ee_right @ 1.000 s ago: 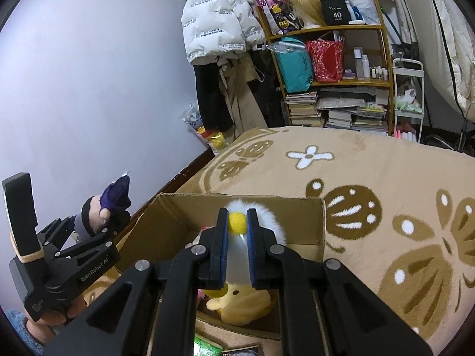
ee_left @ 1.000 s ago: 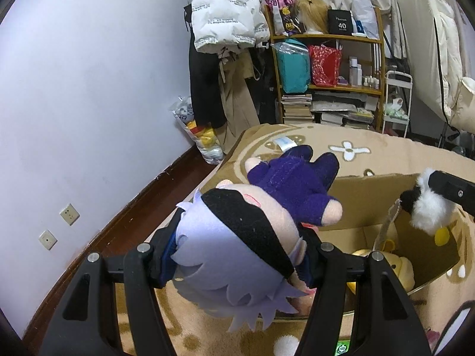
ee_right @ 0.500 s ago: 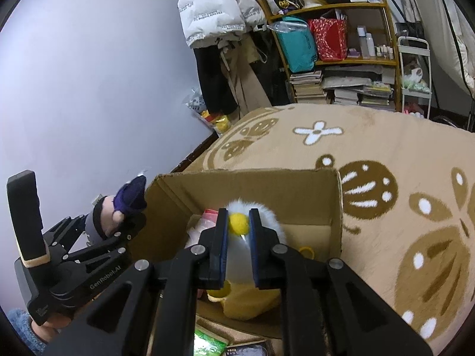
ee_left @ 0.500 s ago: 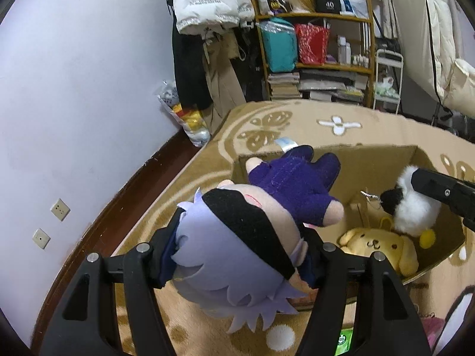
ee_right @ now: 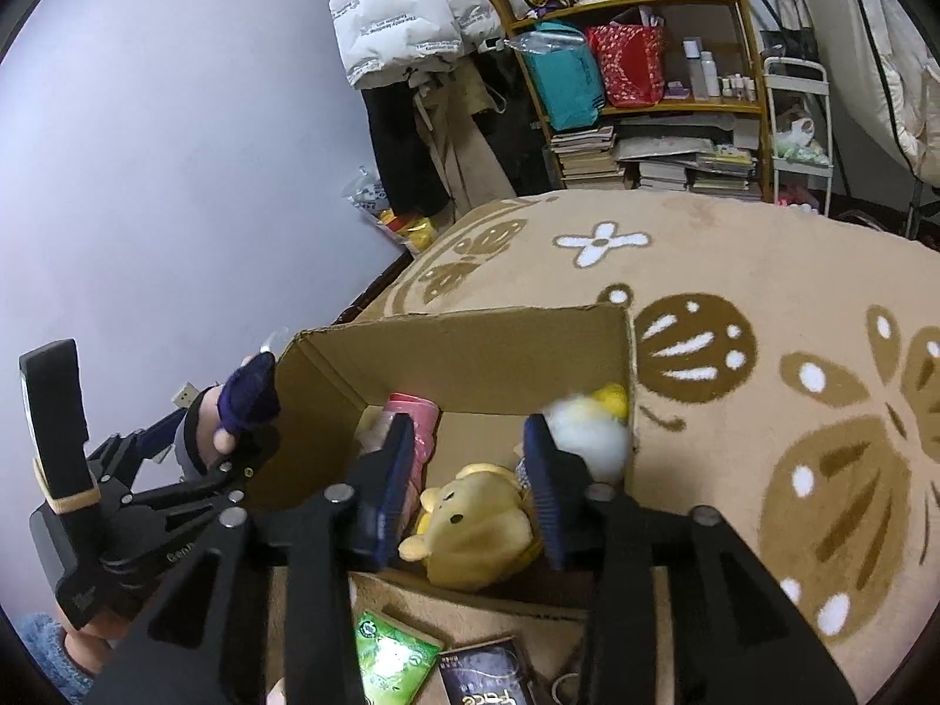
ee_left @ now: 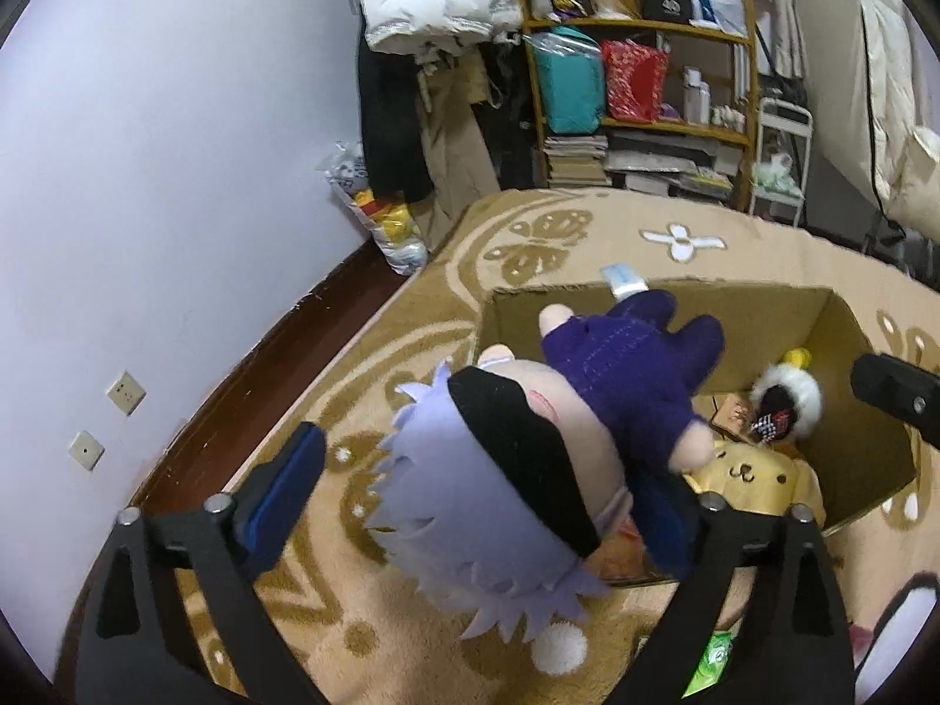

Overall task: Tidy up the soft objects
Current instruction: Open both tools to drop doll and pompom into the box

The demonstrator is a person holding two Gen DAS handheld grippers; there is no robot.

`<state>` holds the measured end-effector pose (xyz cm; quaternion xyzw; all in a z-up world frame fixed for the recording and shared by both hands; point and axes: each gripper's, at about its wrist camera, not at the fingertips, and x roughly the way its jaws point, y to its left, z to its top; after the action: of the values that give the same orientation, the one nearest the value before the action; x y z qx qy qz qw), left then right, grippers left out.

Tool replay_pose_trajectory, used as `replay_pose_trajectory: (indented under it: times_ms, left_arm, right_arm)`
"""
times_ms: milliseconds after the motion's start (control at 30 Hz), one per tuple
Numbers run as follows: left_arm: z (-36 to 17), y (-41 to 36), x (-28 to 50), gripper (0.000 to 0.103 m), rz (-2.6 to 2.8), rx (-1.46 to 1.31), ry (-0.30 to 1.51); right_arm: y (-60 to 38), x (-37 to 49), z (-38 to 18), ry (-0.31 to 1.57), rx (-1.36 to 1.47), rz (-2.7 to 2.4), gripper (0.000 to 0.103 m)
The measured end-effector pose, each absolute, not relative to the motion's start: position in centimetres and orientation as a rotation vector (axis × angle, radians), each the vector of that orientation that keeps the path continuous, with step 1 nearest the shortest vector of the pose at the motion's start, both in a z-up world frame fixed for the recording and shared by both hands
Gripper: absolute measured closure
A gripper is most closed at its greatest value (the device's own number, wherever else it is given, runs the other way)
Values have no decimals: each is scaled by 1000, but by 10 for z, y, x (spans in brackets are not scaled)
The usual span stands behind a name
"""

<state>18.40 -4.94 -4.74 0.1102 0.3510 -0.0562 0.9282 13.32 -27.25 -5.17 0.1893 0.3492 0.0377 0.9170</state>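
A plush doll with lilac hair, a black blindfold and a purple outfit hangs between the wide-apart fingers of my left gripper, touching only the right finger, over the near left edge of an open cardboard box. My right gripper is open over the box. A white fluffy toy with a yellow tip lies in the box's right corner, free of the fingers; it also shows in the left wrist view. A yellow plush dog lies on the box floor.
The box stands on a beige patterned blanket. A pink item lies inside the box. A green packet and a dark booklet lie in front of it. A wall, hanging coats and a full shelf stand behind.
Both grippers have opened. The white fluffy toy has dropped from my right gripper into the box. The blindfolded doll has slipped loose between my left fingers above the box edge.
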Motion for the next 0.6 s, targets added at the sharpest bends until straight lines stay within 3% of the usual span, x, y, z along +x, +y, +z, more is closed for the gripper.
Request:
replay_pose_trajectory:
  times_ms: [133, 300, 467, 600]
  left_arm:
    - [-41, -47, 179, 4, -146, 213, 709]
    - [-39, -53, 174, 3, -157, 248, 698]
    - [-35, -55, 166, 3, -152, 275, 709]
    - [-25, -46, 152, 3, -128, 281, 711]
  right_arm:
    - [-275, 126, -46, 716, 401, 66, 39]
    - [-277, 120, -40, 707, 409, 57, 31]
    - [-277, 113, -37, 709, 419, 54, 11]
    - [-277, 103, -32, 712, 443, 59, 10]
